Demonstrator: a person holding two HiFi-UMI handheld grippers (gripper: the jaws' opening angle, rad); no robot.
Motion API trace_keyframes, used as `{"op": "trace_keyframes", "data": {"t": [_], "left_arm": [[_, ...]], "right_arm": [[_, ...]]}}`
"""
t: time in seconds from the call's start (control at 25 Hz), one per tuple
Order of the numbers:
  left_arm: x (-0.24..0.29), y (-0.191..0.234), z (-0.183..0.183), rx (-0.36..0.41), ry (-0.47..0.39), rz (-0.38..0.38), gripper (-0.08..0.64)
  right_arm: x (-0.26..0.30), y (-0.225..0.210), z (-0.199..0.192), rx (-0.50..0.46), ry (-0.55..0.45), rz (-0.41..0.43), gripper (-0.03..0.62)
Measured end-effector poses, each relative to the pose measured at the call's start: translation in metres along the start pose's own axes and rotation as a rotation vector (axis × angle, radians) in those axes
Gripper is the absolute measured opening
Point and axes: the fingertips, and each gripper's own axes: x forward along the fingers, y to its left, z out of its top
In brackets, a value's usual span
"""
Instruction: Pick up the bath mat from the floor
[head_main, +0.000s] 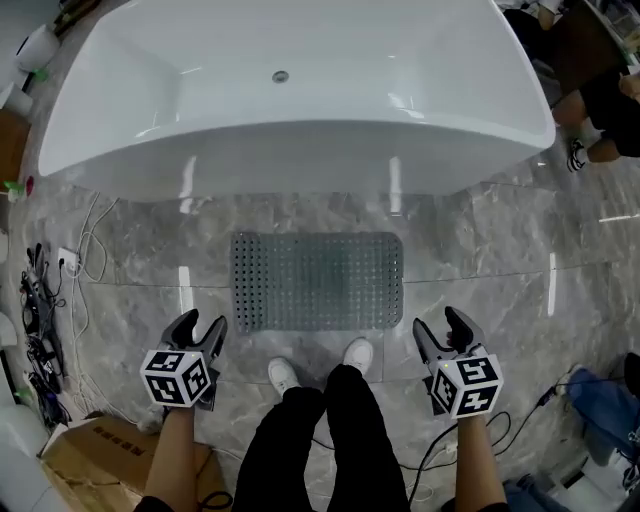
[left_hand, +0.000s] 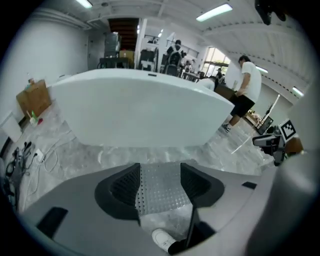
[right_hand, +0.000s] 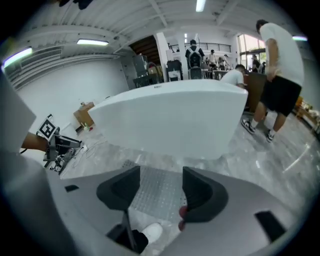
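Observation:
A grey, hole-dotted bath mat lies flat on the marble floor in front of the white bathtub. My left gripper hangs open above the floor just left of the mat's near corner, touching nothing. My right gripper hangs open just right of the mat's near right corner, also empty. In the left gripper view the mat shows through the gap between the parted jaws of that gripper. The right gripper view shows the mat the same way, between the spread jaws of the right gripper.
My own white shoes and dark trousers stand at the mat's near edge. Cables and a power strip lie on the floor at left, a cardboard box at lower left. A person stands by the tub's right end.

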Motion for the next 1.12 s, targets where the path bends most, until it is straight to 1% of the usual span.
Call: {"op": "trace_keyframes", "data": {"t": [0.04, 0.12, 0.24, 0.28, 0.4, 0.48, 0.64, 0.76, 0.84, 0.92, 1.0, 1.12], "left_arm": [[0.025, 0.010, -0.020, -0.021, 0.023, 0.013, 0.238], [0.075, 0.031, -0.056, -0.039, 0.067, 0.020, 0.247], [0.141, 0.066, -0.108, -0.040, 0.143, 0.009, 0.276], [0.160, 0.078, -0.125, -0.037, 0.168, 0.013, 0.276], [0.217, 0.117, -0.172, -0.029, 0.239, 0.044, 0.281], [0.251, 0.142, -0.193, -0.028, 0.256, 0.063, 0.285], [0.307, 0.171, -0.216, -0.018, 0.255, 0.073, 0.293], [0.338, 0.180, -0.227, -0.022, 0.259, 0.078, 0.298], [0.355, 0.182, -0.237, -0.021, 0.281, 0.075, 0.298], [0.370, 0.184, -0.245, -0.008, 0.298, 0.080, 0.298], [0.378, 0.187, -0.249, 0.009, 0.295, 0.087, 0.302], [0.384, 0.189, -0.252, 0.016, 0.280, 0.073, 0.314]], "right_arm": [[0.024, -0.009, -0.022, 0.014, 0.028, -0.002, 0.258], [0.072, -0.022, -0.063, 0.030, 0.078, -0.007, 0.265], [0.137, -0.036, -0.113, 0.037, 0.131, -0.015, 0.272], [0.156, -0.041, -0.129, 0.039, 0.147, -0.020, 0.275], [0.214, -0.059, -0.177, 0.069, 0.193, -0.037, 0.282], [0.251, -0.069, -0.205, 0.096, 0.211, -0.040, 0.285], [0.304, -0.091, -0.243, 0.115, 0.218, -0.056, 0.288], [0.333, -0.109, -0.263, 0.123, 0.229, -0.072, 0.291], [0.349, -0.121, -0.275, 0.136, 0.244, -0.080, 0.295], [0.362, -0.132, -0.285, 0.152, 0.260, -0.082, 0.298], [0.374, -0.141, -0.294, 0.161, 0.277, -0.082, 0.298], [0.383, -0.151, -0.303, 0.122, 0.312, -0.110, 0.297]]}}
